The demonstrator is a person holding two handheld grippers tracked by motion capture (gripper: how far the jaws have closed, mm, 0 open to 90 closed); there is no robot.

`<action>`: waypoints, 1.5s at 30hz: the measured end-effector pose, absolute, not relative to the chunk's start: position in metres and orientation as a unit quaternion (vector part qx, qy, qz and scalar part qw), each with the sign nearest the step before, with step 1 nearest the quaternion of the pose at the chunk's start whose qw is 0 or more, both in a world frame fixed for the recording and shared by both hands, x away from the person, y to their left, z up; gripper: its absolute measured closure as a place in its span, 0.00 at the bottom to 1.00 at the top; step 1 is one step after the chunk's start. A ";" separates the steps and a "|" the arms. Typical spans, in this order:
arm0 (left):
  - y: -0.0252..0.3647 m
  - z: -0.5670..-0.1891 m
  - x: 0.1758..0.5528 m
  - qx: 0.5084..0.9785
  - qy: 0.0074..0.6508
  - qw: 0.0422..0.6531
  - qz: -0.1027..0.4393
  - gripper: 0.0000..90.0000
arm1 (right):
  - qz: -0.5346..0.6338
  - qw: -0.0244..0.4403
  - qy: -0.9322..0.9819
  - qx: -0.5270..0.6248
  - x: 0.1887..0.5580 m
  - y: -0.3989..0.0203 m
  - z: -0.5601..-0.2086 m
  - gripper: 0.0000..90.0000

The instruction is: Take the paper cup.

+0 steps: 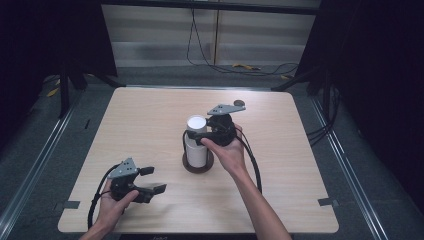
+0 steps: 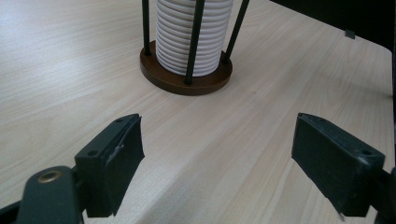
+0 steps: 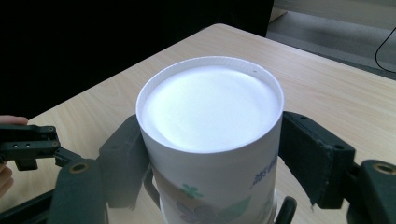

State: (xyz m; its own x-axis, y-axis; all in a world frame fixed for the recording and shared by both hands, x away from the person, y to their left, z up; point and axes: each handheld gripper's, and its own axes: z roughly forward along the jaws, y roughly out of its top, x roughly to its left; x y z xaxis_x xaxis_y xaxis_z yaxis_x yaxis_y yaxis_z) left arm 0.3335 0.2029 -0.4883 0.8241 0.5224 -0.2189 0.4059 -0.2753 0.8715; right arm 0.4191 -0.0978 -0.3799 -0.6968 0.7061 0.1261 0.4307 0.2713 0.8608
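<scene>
The high view looks forward and down over the whole counter (image 1: 150, 115) from the near edge. The left gripper view sits low, facing the cup stack (image 2: 194, 37) close by. The right gripper view looks down on the stack's top (image 3: 210, 107), very near. All three views share that stack.

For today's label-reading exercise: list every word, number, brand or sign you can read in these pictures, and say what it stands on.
Blue print on the side of the top paper cup, beside a green flower pattern: blurred and cut off, cannot be read.
Small light marking on the table's near edge in the high view: too small to read.
No other text, number or brand shows.
</scene>
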 end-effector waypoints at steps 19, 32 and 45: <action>0.203 -0.489 0.333 0.800 0.289 0.523 0.055 0.18 | 0.490 0.151 0.778 0.362 0.422 -0.091 -0.369 0.36; 0.201 -0.490 0.333 0.801 0.290 0.521 0.052 0.18 | 0.501 0.153 0.772 0.360 0.420 -0.095 -0.363 0.37; 0.201 -0.491 0.334 0.803 0.289 0.519 0.053 0.18 | 0.523 0.160 0.759 0.355 0.418 -0.097 -0.349 0.38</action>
State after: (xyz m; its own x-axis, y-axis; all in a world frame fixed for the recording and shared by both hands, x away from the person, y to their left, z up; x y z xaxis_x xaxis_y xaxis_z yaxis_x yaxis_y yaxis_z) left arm 0.3337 0.2011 -0.4914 0.8276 0.5184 -0.2152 0.4092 -0.2946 0.8636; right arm 0.4180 -0.0966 -0.3491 -0.6976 0.7050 0.1281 0.3711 0.2026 0.9062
